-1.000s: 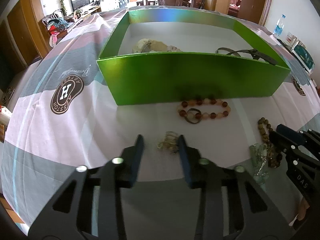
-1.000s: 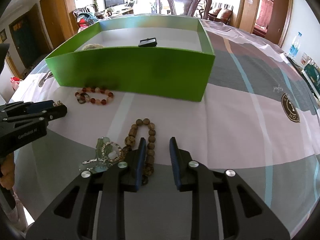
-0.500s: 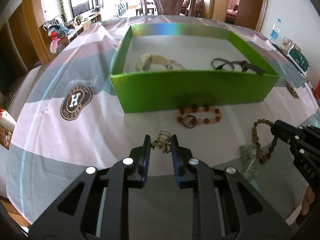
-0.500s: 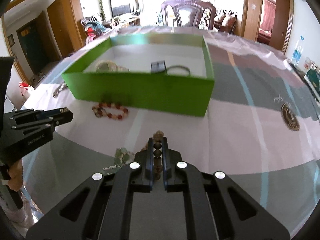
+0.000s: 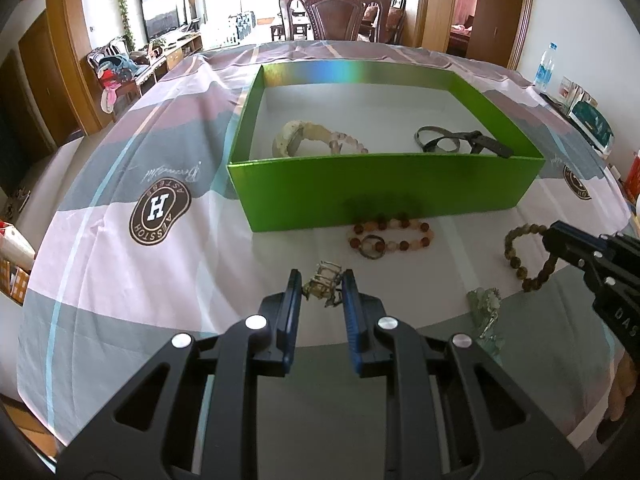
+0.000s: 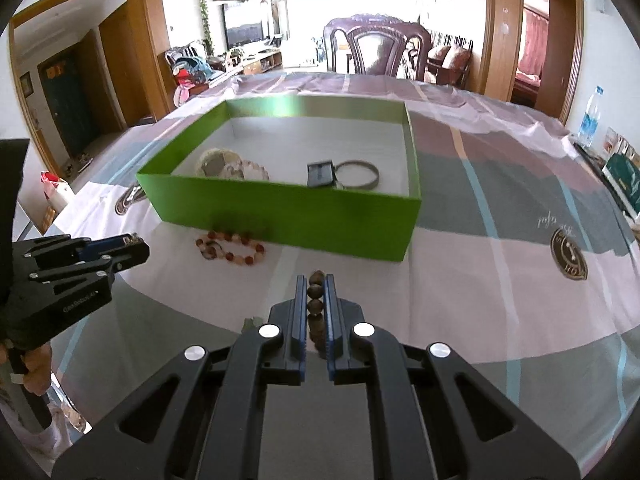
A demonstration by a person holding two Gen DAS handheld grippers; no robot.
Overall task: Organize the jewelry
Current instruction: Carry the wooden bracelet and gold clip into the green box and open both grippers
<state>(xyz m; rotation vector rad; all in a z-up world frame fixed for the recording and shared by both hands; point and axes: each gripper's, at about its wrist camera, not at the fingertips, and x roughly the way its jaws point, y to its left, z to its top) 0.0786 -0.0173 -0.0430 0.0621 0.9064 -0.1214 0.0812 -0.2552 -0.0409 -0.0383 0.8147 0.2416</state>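
While the left hand-held gripper [image 5: 319, 282] pinches a gold hair claw [image 5: 322, 281] short of the green box [image 5: 380, 196], its springy teeth could slip free. Seen from the right wrist, the right hand-held gripper [image 6: 316, 280] clamps a wooden bead bracelet [image 6: 315, 296] (beads may roll out).

Both grippers are black plastic with open triangular cut-outs, round silver screws and blue-lined fingers. The left gripper [image 5: 321, 286] shows white lettering in the right wrist view; the right gripper [image 6: 316, 290] reads "DAS".
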